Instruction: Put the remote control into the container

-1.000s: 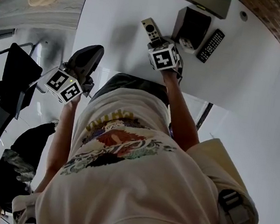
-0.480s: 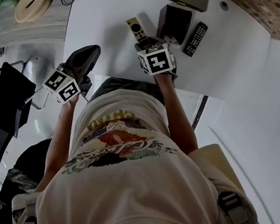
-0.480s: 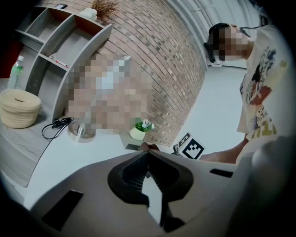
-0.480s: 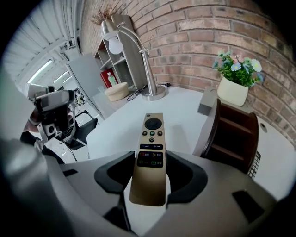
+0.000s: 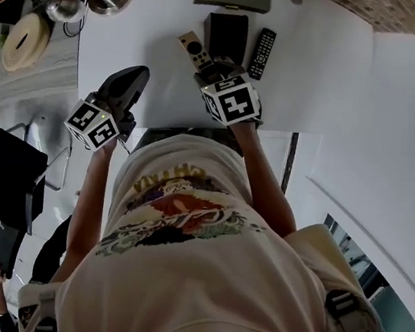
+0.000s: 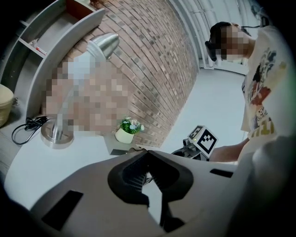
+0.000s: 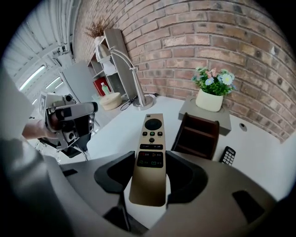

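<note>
Right gripper (image 7: 149, 173) is clamped on the near end of the gold remote control (image 7: 151, 139). The remote sticks straight out past the jaws, buttons up, held over the white table (image 7: 115, 134). The dark open-top container (image 7: 198, 135) sits just ahead and a bit right of the remote's tip, so I'd guess it's a short swing right, then tip the far end down in. Left gripper (image 6: 147, 172) is well off to the side, jaws together on nothing, so it's no help here. A black remote (image 7: 227, 155) also lies to the right of the container.
</note>
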A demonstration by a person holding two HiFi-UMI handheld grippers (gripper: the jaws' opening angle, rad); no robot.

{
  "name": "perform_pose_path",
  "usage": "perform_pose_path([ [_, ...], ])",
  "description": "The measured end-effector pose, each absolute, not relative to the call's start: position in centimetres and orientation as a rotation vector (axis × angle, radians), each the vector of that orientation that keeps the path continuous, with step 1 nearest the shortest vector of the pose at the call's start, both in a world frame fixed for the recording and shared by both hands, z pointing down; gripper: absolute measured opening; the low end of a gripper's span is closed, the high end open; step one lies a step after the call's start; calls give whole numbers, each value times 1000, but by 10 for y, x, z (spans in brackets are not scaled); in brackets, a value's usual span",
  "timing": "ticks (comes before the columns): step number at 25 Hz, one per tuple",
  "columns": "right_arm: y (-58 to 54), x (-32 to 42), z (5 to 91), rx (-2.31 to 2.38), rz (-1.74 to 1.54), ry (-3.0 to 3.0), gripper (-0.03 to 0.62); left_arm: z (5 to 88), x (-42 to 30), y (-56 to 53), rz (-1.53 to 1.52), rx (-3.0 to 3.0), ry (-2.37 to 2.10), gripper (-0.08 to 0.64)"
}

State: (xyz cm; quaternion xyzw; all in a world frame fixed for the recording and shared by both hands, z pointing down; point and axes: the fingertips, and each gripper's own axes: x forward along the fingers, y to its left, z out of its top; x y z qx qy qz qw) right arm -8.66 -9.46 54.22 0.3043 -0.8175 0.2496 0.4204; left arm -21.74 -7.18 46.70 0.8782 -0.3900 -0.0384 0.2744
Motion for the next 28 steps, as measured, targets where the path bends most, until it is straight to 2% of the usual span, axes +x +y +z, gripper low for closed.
perform_pose_path([
  [14,-106,-3,539,920,785,-1904,212,467,-179,-87,-120,2380,-931,6],
  [28,-128,11,551,903,886,-1884,212,474,-183,-83,-134,2320,-1012,6],
])
